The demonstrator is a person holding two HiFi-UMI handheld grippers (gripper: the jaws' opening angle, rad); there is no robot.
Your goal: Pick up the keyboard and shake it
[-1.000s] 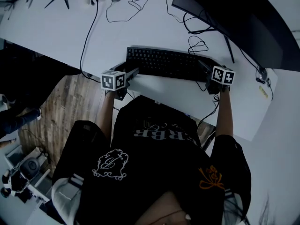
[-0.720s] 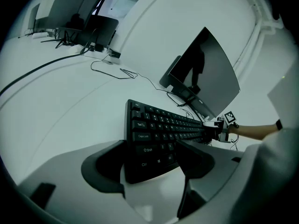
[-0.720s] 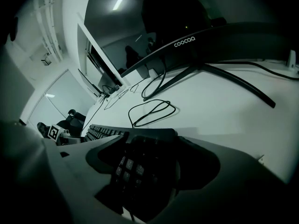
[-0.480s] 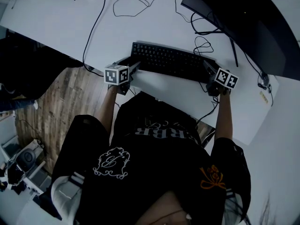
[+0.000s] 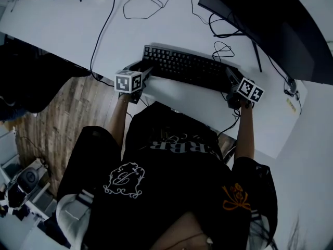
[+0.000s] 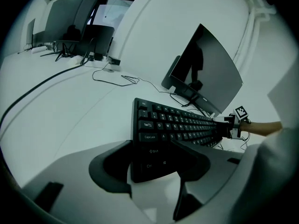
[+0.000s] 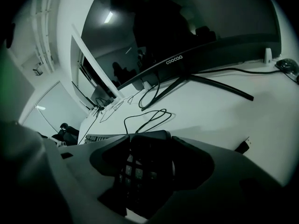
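Note:
A black keyboard (image 5: 184, 66) lies across the white desk (image 5: 57, 27) in front of the person. My left gripper (image 5: 147, 73) clamps its left end; in the left gripper view the keyboard (image 6: 177, 122) runs away from between the jaws of that gripper (image 6: 152, 153), which press on the corner by the Ctrl and Shift keys. My right gripper (image 5: 229, 79) is at the right end, its jaws closing. In the right gripper view the keypad end of the keyboard (image 7: 140, 167) fills the gap of that gripper (image 7: 147, 157), and both jaws touch it.
A large dark curved monitor (image 5: 270, 20) stands behind the keyboard at the back right, its stand legs close by. Loose black cables (image 5: 145, 7) loop on the desk behind, and one cable (image 5: 101, 30) runs to the front edge. Wooden floor (image 5: 57, 113) shows at left.
Both grippers have closed in on the keyboard's two ends. The keyboard's left end has shifted slightly up and left in the head view.

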